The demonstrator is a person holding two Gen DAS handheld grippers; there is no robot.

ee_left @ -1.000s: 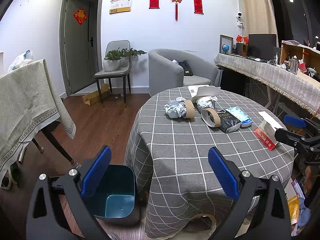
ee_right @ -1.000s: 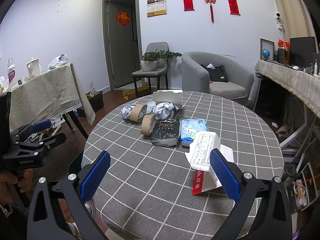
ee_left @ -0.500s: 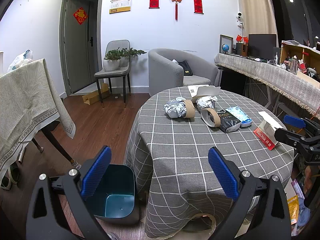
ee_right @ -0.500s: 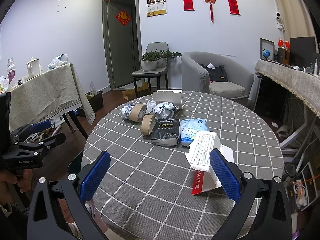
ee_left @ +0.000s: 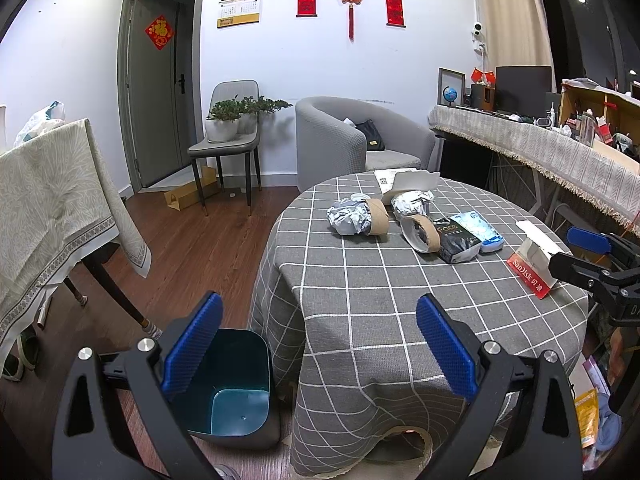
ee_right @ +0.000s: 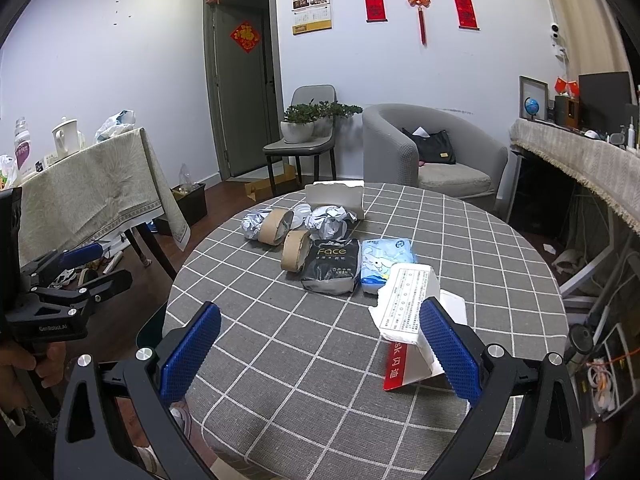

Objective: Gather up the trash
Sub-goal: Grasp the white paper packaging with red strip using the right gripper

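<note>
Left wrist view: the left gripper (ee_left: 318, 342) is hanging over the near edge of the round table (ee_left: 400, 300), its jaws spread wide and holding nothing, touching nothing. The teal bin (ee_left: 236, 392) is standing on the floor just beside the table, under the left jaw, and looks bare inside. The trash is lying well apart from this gripper, across the cloth: two foil balls (ee_left: 348, 218), two tape cores (ee_left: 420, 232), a black pouch (ee_left: 456, 238), a blue pack (ee_left: 478, 228) and a torn box (ee_left: 534, 264). The right gripper (ee_left: 586, 252) is showing at the right edge, near that box.

Right wrist view: the right gripper (ee_right: 320, 352) is also gaping wide and empty, its right pad sitting just in front of the torn box (ee_right: 412, 320); whether it is touching the card I cannot tell. The left gripper (ee_right: 80, 268) is hovering off the table's left side.

Risks, as I judge them: the box is light and torn, so a closing jaw may be pushing it away or crushing it rather than pinching it. The cores are resting on their rims and may be rolling off if nudged. The bin is low and partly under the cloth, so a careless drop could miss.
</note>
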